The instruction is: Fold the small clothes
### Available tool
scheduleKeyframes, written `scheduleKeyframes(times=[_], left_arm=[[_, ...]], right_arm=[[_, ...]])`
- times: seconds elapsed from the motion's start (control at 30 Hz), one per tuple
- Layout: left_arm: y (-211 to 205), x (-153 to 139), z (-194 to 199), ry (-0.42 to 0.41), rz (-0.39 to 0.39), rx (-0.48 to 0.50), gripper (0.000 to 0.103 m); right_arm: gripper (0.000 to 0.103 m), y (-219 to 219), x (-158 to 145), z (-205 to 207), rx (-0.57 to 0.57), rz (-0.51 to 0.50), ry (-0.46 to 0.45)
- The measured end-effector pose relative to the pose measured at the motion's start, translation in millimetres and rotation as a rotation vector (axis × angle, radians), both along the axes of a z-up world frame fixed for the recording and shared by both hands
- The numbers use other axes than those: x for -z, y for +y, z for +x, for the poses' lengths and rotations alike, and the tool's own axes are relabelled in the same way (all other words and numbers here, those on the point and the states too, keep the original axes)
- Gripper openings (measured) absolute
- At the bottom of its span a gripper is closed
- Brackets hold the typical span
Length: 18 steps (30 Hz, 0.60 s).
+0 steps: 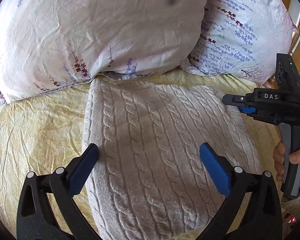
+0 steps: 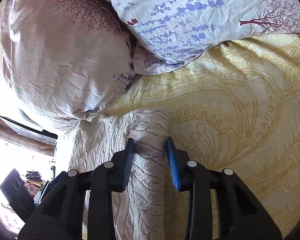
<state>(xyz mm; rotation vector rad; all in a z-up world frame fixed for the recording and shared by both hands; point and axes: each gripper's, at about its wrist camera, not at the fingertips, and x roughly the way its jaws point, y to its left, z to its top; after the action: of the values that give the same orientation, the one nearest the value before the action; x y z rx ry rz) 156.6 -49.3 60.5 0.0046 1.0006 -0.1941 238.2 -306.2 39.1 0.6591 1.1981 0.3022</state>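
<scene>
**Right gripper pinching sweater edge, left standing off**

Sweater lies on the sheet, far end just under the pillows. Looks already folded into a long panel, so my read is we're mid-fold on the right side.

- Right gripper: fingers partly closed around a bunched, rolled edge of the knit. Pads look touching the fabric, so I'd call it a grasp (not a hard clench, the roll is thick).
- Left gripper: jaws wide apart, over the near half of the sweater, holding nothing.

To do it well: lift the right edge only enough to clear the layer below, carry it across flat, and use the left as a hold-down near the fold line so the panel doesn't drag.

Materials: chunky cable knit, pale grey-beige, soft and stretchy, will sag and stretch if pulled by one point. Sheet is thin, creased yellow print, likely to slide and wrinkle under it. Pillows puffy, floral cotton.
</scene>
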Motion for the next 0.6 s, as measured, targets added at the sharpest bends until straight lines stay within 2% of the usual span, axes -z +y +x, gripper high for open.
scheduleKeyframes(times=[0.13,0.17,0.2,0.23,0.27,0.47,0.6], left_arm=[[-1,5,6,0.023,0.011,-0.008,0.101],[-2,6,8,0.026,0.02,-0.006,0.101],[-3,8,9,0.031,0.033,-0.005,0.101],[-4,9,10,0.038,0.045,-0.001,0.101],[-4,11,11,0.045,0.049,0.005,0.101],[-1,17,20,0.085,0.031,0.015,0.101],[-3,22,26,0.11,0.047,0.007,0.101]], right_arm=[[0.035,2,8,1,-0.011,0.014,0.025],[0.025,2,9,1,-0.015,0.025,0.023],[0.021,2,9,1,-0.017,0.028,0.019],[0.013,2,8,2,-0.015,0.017,0.014],[0.011,1,8,3,-0.009,0.003,0.013],[0.01,3,17,16,0.005,-0.05,0.048],[0.01,5,19,24,0.007,-0.07,0.059]])
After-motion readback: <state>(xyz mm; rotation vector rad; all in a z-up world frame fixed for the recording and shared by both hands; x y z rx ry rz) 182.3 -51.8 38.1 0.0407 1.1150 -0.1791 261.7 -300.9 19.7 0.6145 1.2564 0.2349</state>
